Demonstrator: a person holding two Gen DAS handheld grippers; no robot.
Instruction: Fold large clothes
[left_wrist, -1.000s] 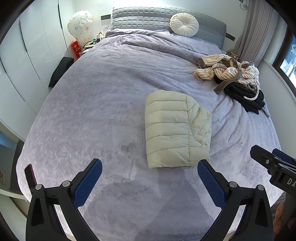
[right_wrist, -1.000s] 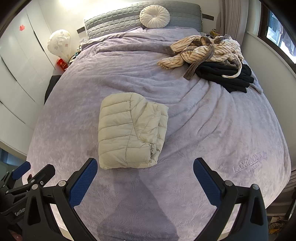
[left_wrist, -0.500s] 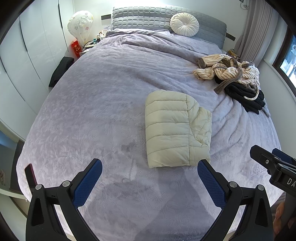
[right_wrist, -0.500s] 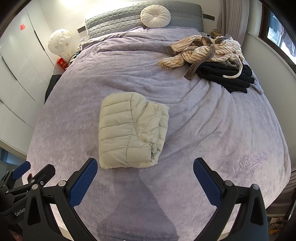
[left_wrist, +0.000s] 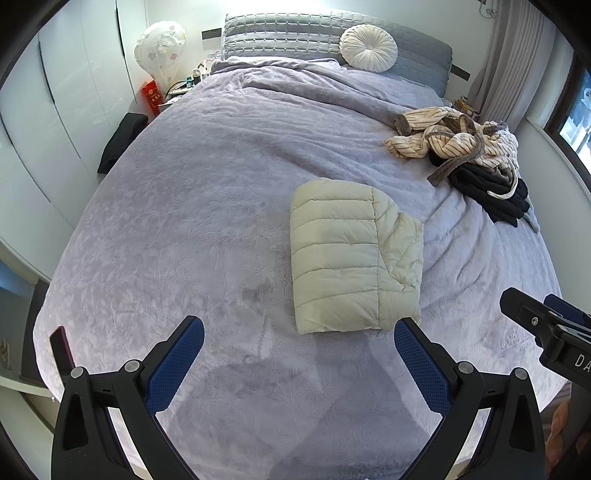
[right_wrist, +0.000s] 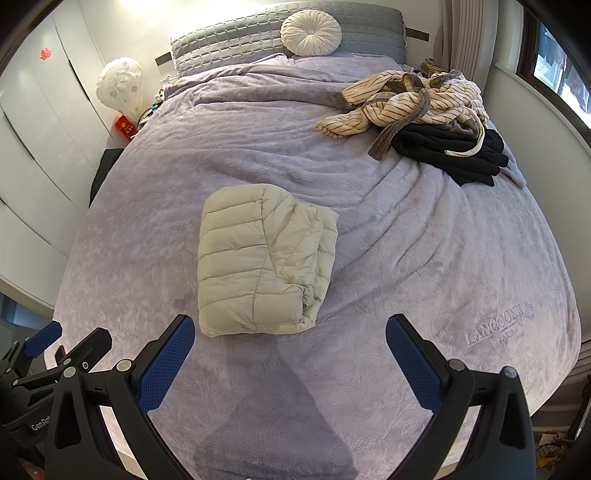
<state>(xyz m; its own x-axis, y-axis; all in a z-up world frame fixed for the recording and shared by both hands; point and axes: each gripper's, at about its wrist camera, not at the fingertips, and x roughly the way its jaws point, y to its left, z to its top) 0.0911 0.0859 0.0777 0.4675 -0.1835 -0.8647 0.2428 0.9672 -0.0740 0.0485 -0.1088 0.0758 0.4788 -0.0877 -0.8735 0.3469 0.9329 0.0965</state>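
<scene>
A cream quilted down jacket (left_wrist: 351, 254) (right_wrist: 258, 262) lies folded into a compact rectangle on the lilac bedspread (left_wrist: 207, 206) (right_wrist: 424, 251), near the foot of the bed. My left gripper (left_wrist: 299, 339) hovers above the foot end, open and holding nothing, the jacket just beyond its right finger. My right gripper (right_wrist: 290, 339) is open too, with the jacket beyond its left finger. Each gripper shows at the edge of the other's view: the right gripper (left_wrist: 546, 332), the left gripper (right_wrist: 48, 354).
A striped cream robe (left_wrist: 443, 136) (right_wrist: 406, 99) lies crumpled on a black garment (left_wrist: 491, 192) (right_wrist: 454, 151) at the bed's far right. A round white cushion (left_wrist: 367, 48) (right_wrist: 310, 31) leans on the grey headboard. White wardrobes (left_wrist: 55, 110) stand left; a dark phone (left_wrist: 61, 349) lies at the bed's left corner.
</scene>
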